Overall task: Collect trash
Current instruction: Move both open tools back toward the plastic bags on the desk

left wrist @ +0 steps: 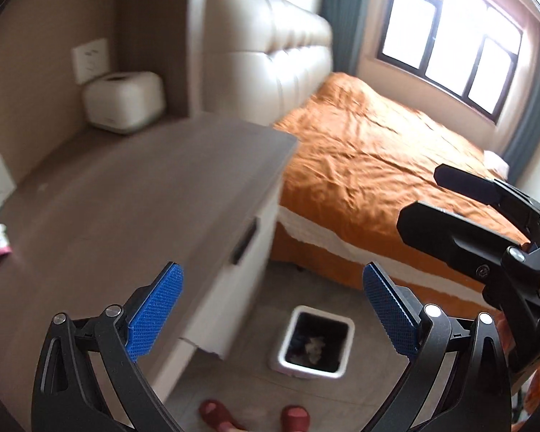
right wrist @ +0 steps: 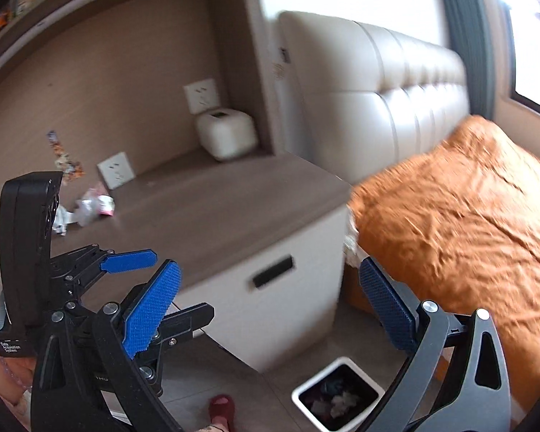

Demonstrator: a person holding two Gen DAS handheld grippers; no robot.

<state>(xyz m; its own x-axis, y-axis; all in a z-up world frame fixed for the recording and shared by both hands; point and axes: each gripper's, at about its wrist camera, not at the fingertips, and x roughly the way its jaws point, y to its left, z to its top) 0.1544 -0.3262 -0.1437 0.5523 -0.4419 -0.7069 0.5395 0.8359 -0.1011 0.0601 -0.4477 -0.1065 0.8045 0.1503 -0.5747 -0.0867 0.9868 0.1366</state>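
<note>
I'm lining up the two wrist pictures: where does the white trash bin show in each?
Left wrist view: trash bin on the floor at bottom centre, between the left tool's pads.
Right wrist view: trash bin at the bottom, right of centre.
Shared landmark: the white tissue box at the back of the countertop.

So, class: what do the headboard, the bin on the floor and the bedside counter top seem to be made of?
Headboard: probably cream leather or imitation leather; padded panels with a soft sheen.
Bin: likely white plastic; smooth rim, with a dark liner inside.
Counter top: wood-look laminate, perhaps; matt grey-brown with faint grain.
</note>
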